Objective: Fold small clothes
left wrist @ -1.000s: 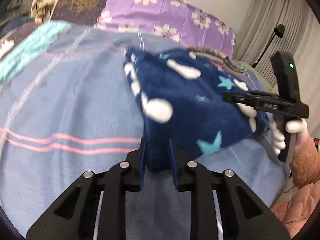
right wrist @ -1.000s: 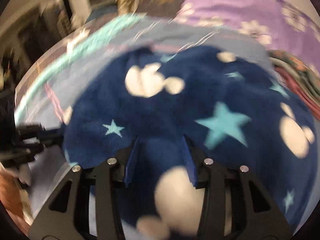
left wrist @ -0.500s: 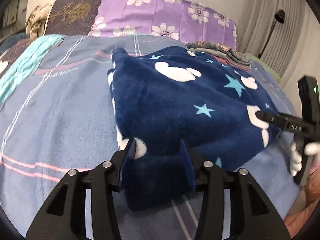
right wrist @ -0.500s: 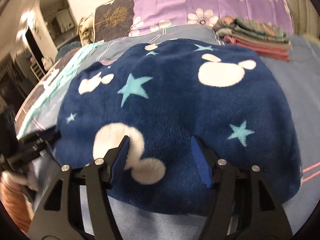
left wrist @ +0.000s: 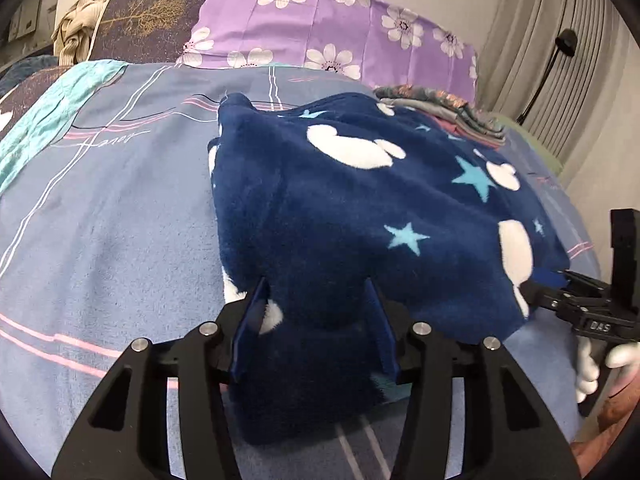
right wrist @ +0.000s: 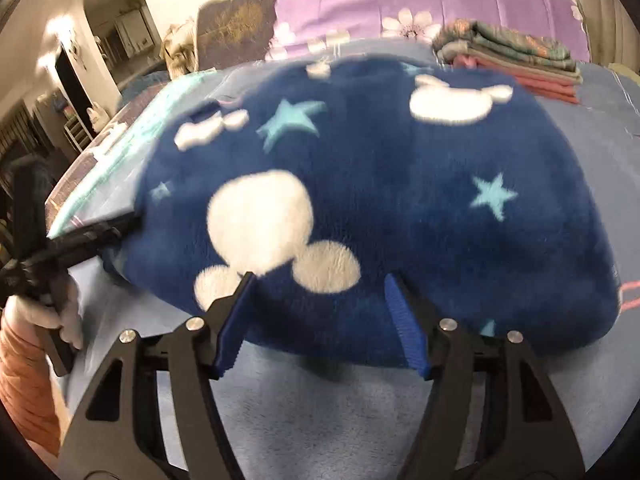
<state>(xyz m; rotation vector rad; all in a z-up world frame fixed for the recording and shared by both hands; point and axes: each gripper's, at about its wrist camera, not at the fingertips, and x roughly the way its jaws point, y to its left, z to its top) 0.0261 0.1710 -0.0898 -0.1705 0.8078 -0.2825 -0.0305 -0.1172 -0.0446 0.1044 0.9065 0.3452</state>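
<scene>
Left gripper (left wrist: 316,312): jaws just opened partway, astride a fold of the navy fleece garment (left wrist: 360,216), grip unclear | Right gripper (right wrist: 320,312): jaws just widened, over its near edge, pads apart | Garment: folded on blue bedspread (left wrist: 100,220) | Beyond: folded clothes stack (right wrist: 516,60), purple floral pillow (left wrist: 320,28)
</scene>
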